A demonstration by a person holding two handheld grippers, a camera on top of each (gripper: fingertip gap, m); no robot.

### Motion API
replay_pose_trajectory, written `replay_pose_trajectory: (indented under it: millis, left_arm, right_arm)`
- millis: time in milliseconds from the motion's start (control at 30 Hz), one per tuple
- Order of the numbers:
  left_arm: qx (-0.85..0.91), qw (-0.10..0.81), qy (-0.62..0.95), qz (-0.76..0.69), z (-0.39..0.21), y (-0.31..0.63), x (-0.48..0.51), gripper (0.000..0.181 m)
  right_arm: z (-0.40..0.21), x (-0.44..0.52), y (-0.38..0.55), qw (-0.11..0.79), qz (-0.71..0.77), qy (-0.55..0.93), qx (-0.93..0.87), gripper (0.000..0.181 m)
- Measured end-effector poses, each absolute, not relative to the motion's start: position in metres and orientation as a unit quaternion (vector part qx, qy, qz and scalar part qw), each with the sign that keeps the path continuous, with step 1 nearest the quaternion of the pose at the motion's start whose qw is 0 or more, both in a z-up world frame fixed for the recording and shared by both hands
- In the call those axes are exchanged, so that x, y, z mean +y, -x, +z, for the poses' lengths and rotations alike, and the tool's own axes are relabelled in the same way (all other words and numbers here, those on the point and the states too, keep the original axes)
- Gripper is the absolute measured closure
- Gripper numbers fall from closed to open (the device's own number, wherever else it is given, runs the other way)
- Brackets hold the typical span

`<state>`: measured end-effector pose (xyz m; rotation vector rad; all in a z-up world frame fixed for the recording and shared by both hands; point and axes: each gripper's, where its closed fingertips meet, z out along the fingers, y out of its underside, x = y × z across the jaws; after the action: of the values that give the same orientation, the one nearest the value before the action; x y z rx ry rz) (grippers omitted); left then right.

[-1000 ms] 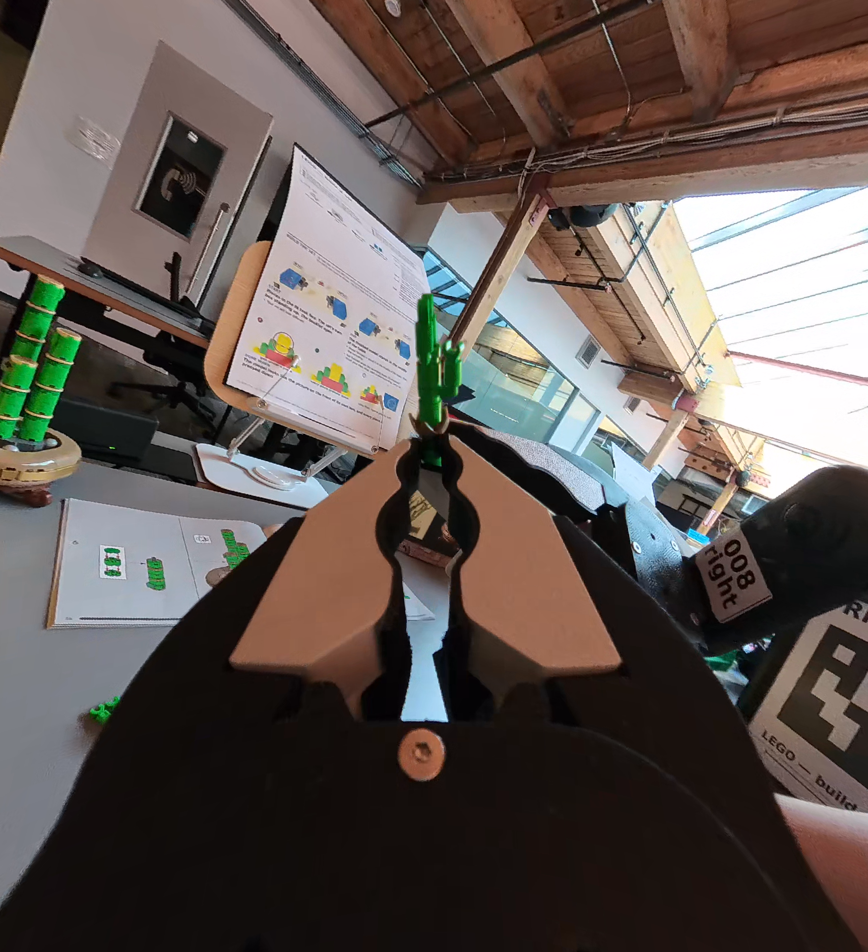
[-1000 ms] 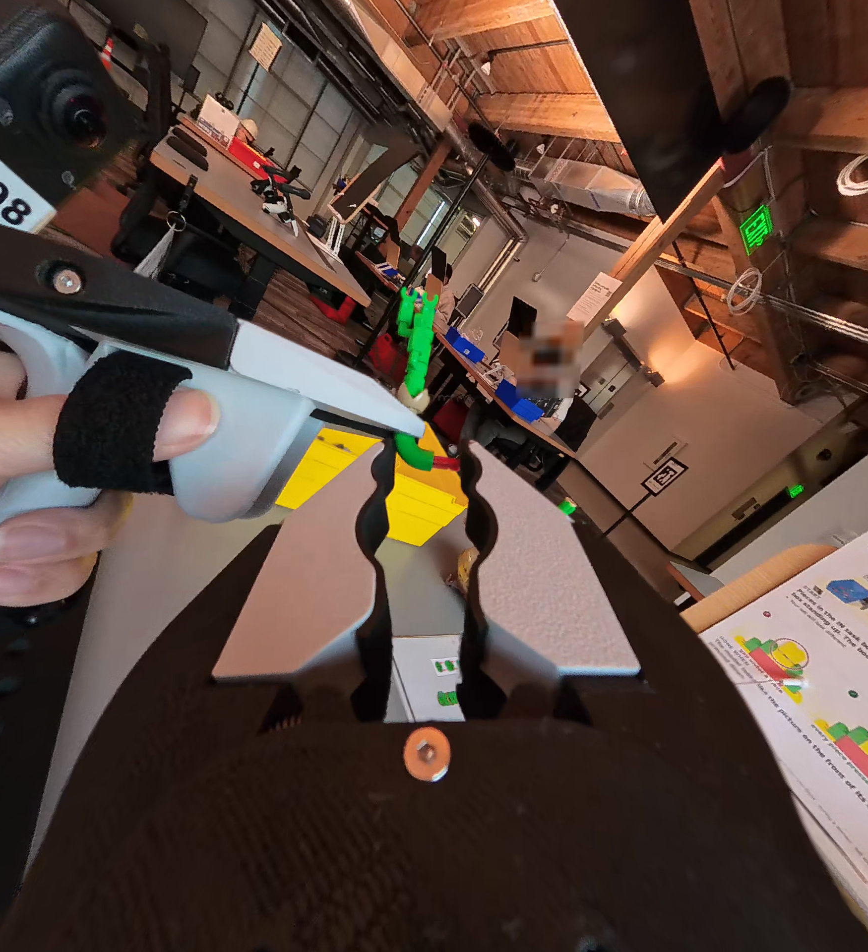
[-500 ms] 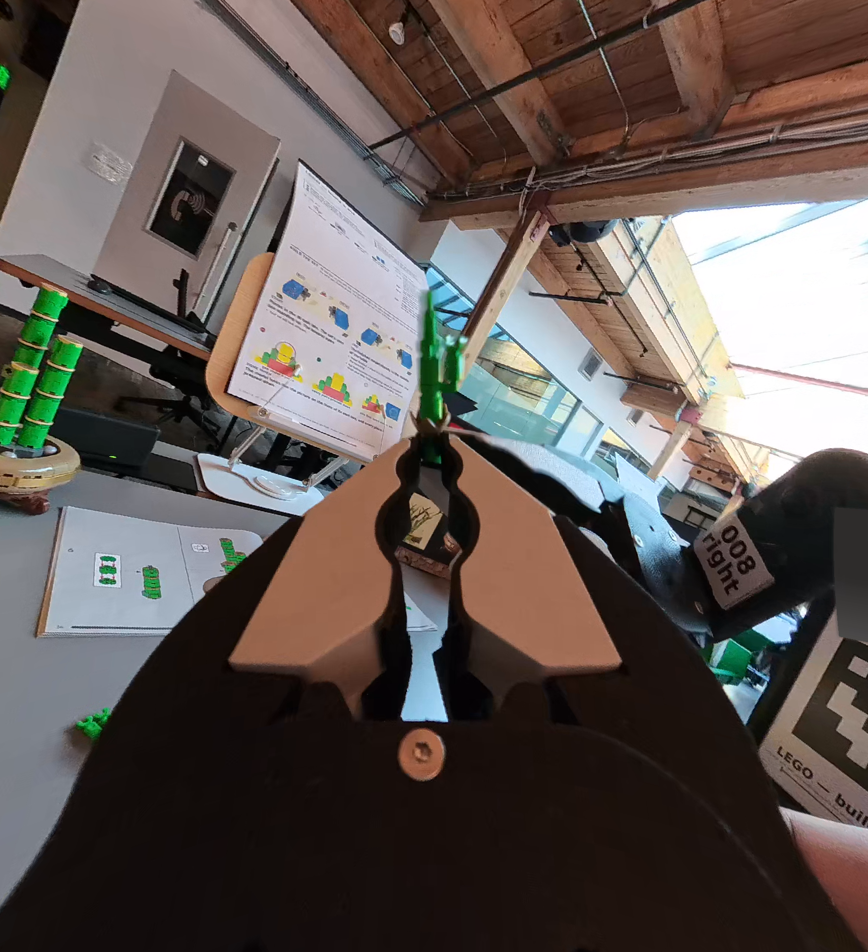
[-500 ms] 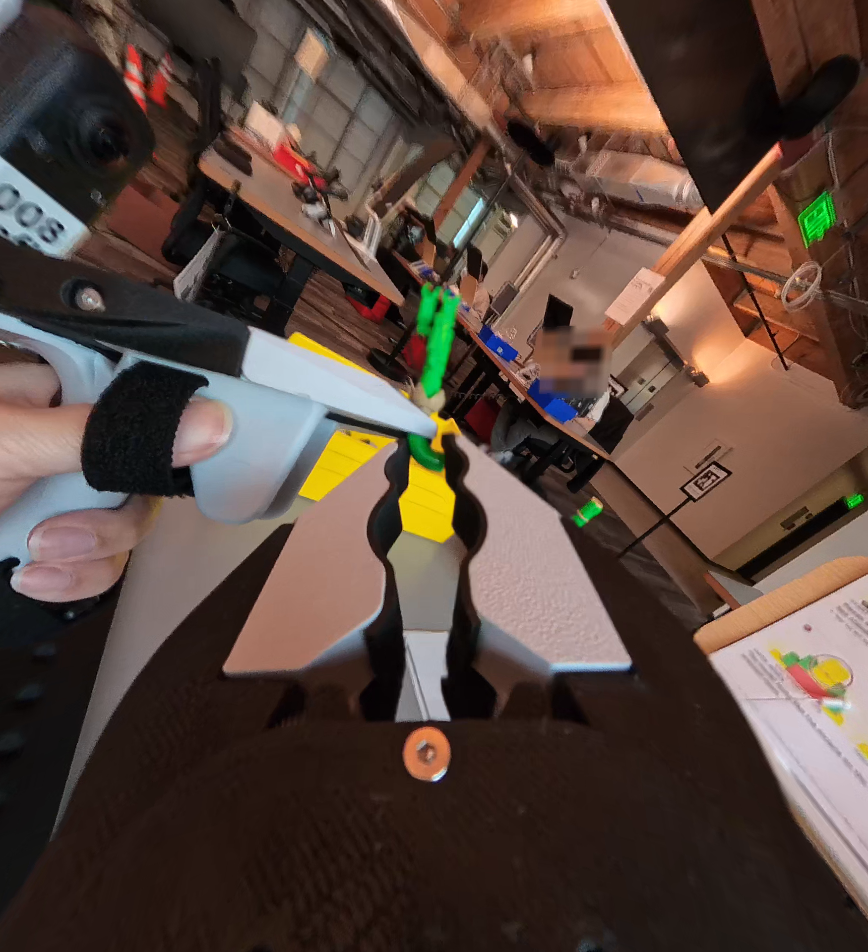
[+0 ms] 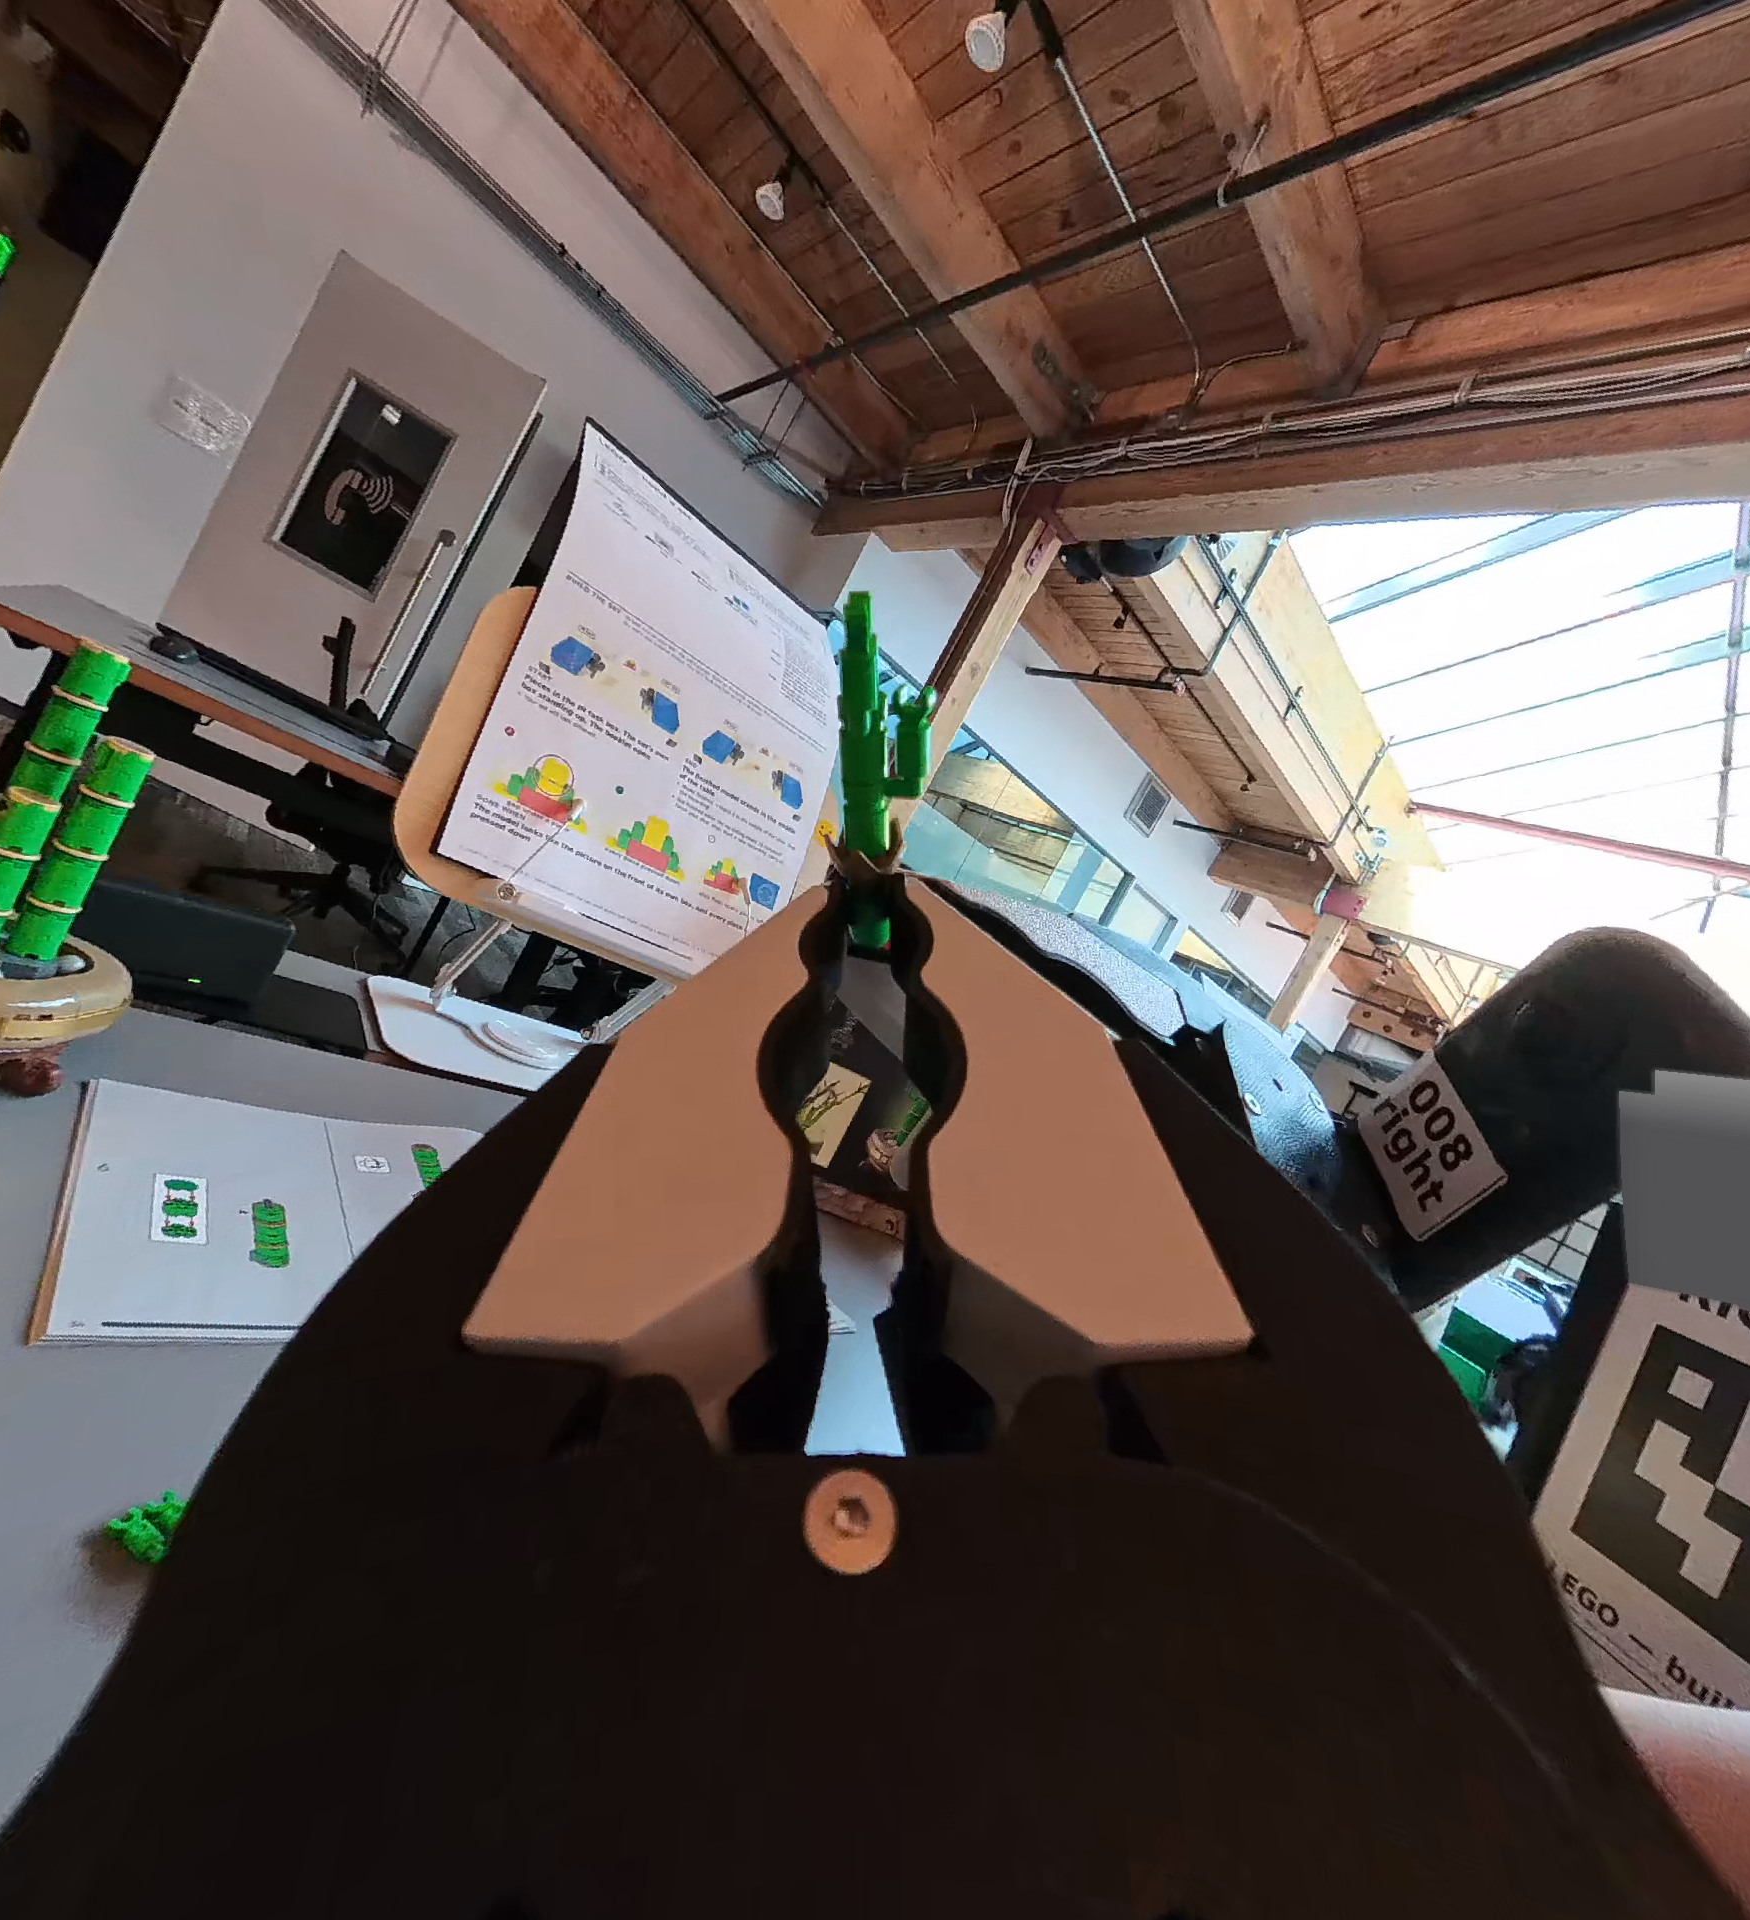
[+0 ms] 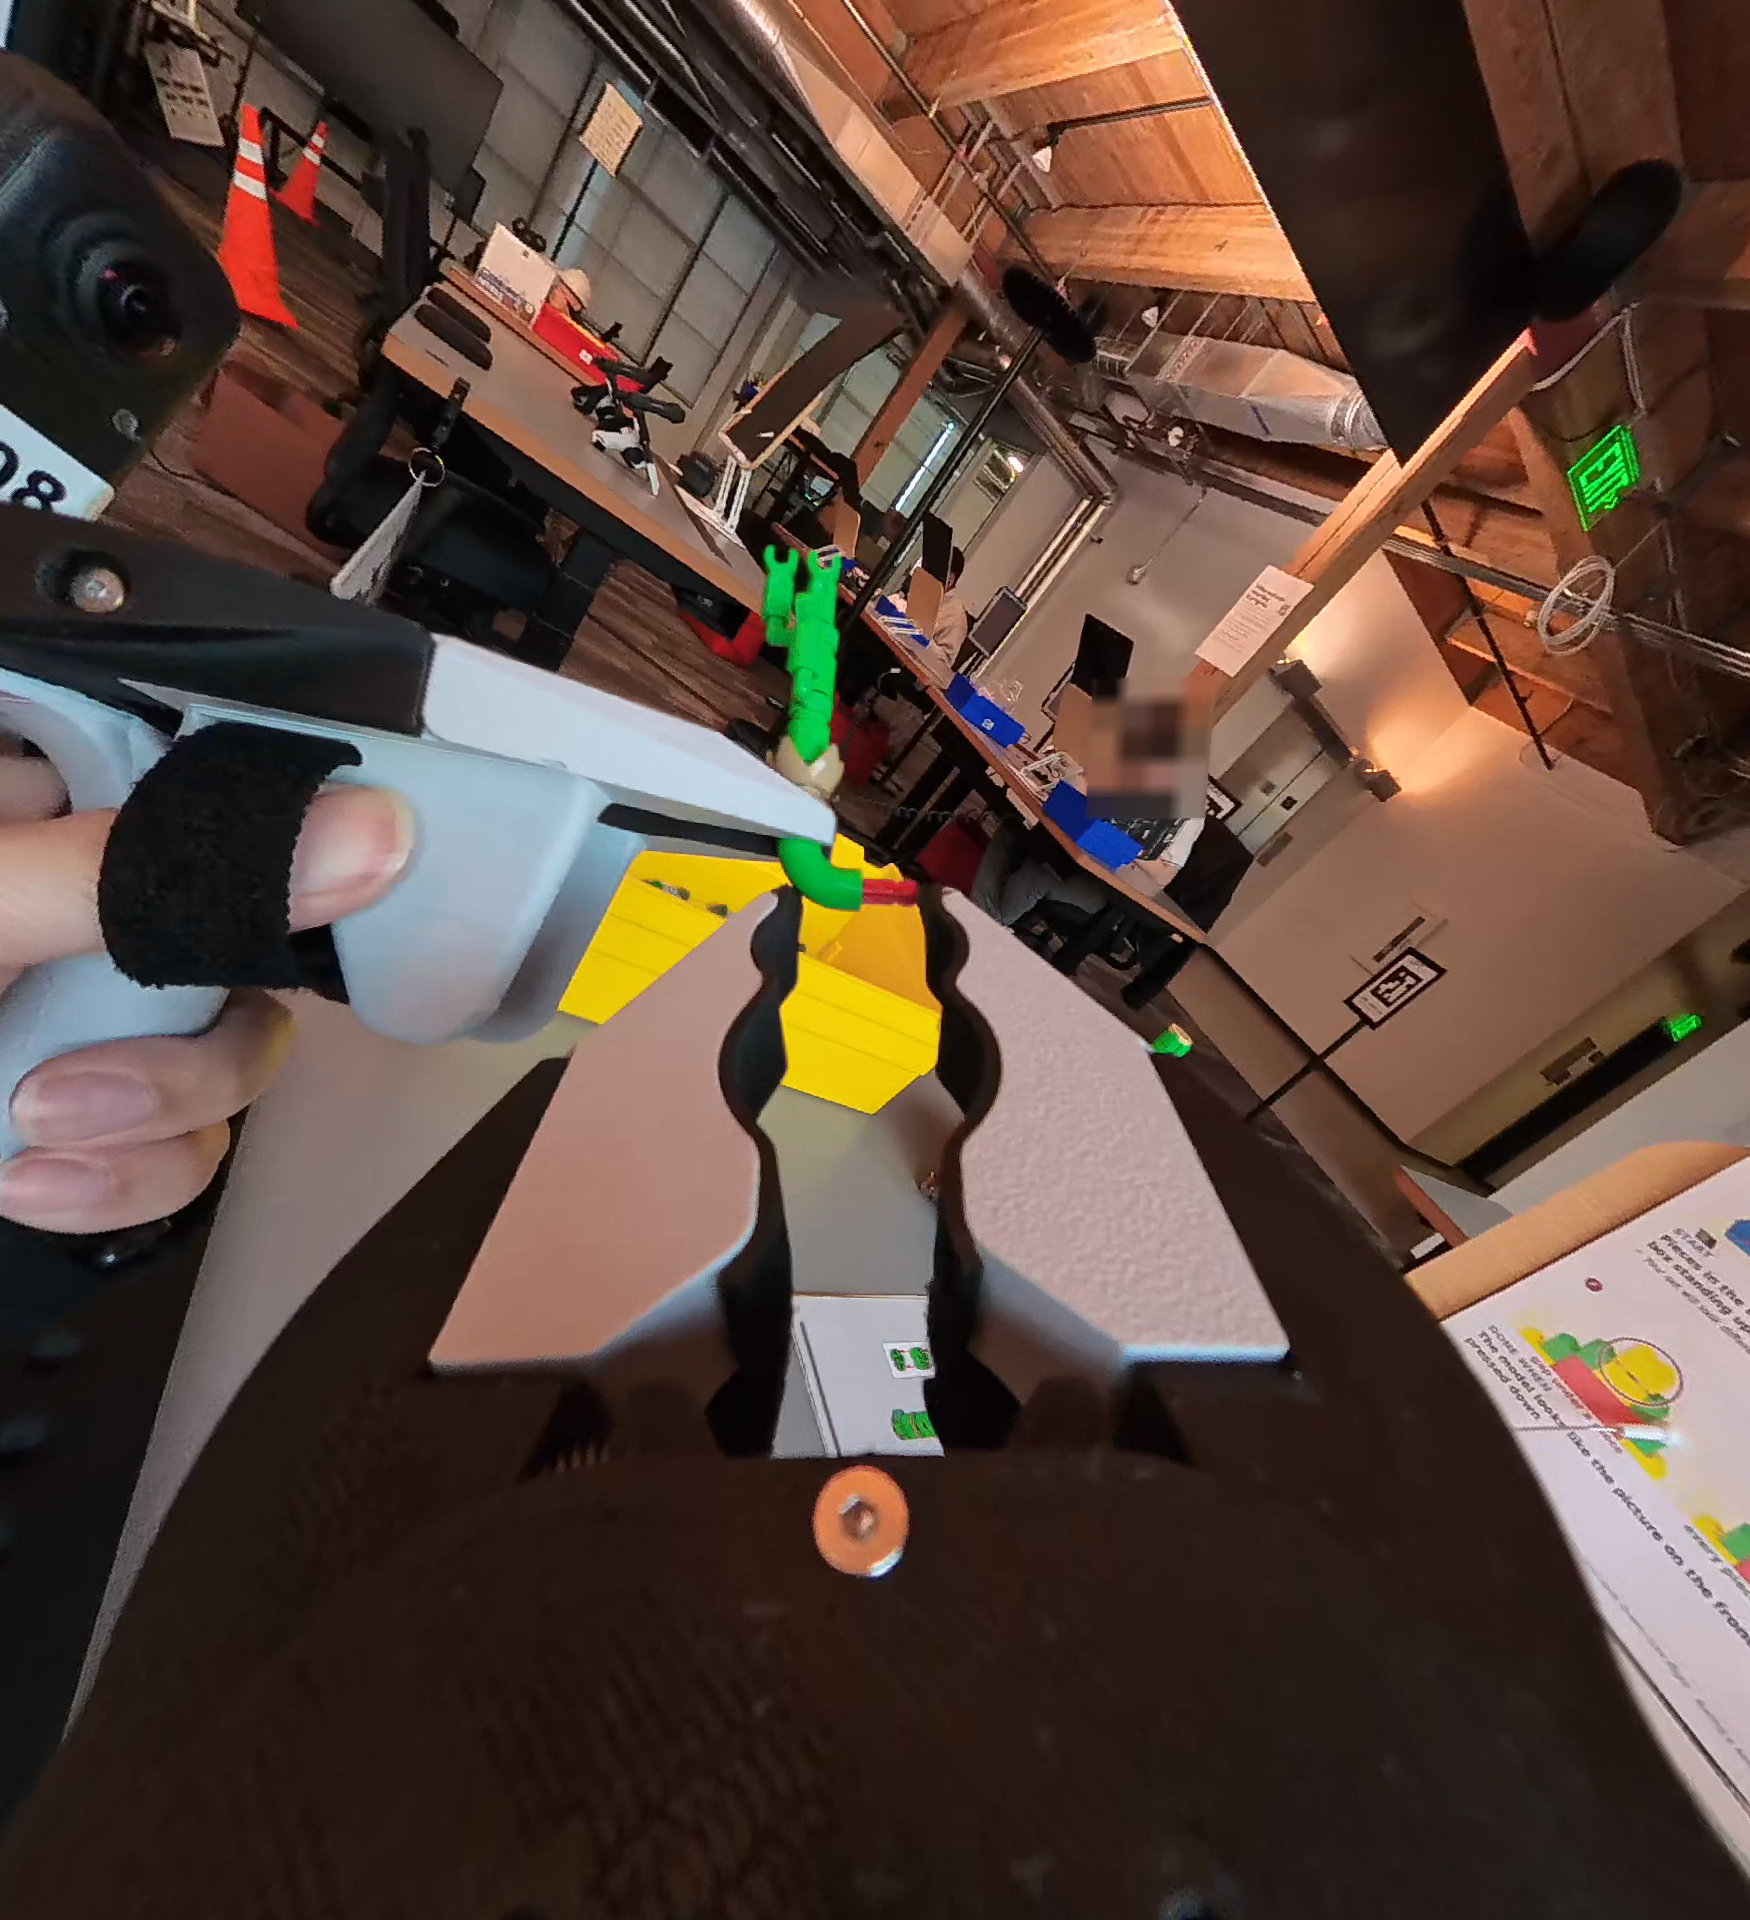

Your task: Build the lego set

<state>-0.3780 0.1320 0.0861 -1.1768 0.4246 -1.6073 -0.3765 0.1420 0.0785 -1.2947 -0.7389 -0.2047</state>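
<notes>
My left gripper is shut on the base of a thin green lego stalk with a side branch, held upright in the air. In the right wrist view the left gripper comes in from the left, still holding that stalk. A green elbow with a red pin hangs below its tip. My right gripper is open, and the elbow and pin sit between its fingertips. I cannot tell whether they touch. A bamboo model in a tan pot stands at the far left.
An open instruction booklet lies on the grey table. A small green piece lies near it. A picture sheet on a stand is behind. Yellow bins stand beyond the right gripper. A person's hand holds the left gripper. The bamboo model is about 35 cm from both grippers' fingertips.
The right gripper's jaws narrowed around the green elbow half a second ago and stand wider apart now. The left gripper has kept the stalk and shifted only slightly.
</notes>
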Motion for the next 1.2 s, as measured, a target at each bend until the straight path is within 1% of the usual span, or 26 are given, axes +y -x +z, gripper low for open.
replay_pose_trajectory:
  millis: [367,600,800,1200]
  left_arm:
    - [0.183,0.532,0.489,-0.666,0.0875,0.3776,0.1304,0.176]
    - [0.183,0.532,0.488,-0.667,0.0886,0.3786,0.1317,0.176]
    - [0.188,0.536,0.49,-0.661,0.0866,0.3763,0.1299,0.176]
    - [0.189,0.536,0.492,-0.66,0.0839,0.3724,0.1287,0.175]
  right_arm:
    - [0.08,0.1411,0.3775,0.73,-0.11,0.581,-0.343,0.16]
    - [0.0796,0.1403,0.3821,0.731,-0.071,0.59,-0.335,0.152]
    - [0.081,0.14,0.3802,0.731,-0.049,0.601,-0.318,0.155]
    - [0.0794,0.1388,0.3753,0.727,-0.092,0.598,-0.325,0.158]
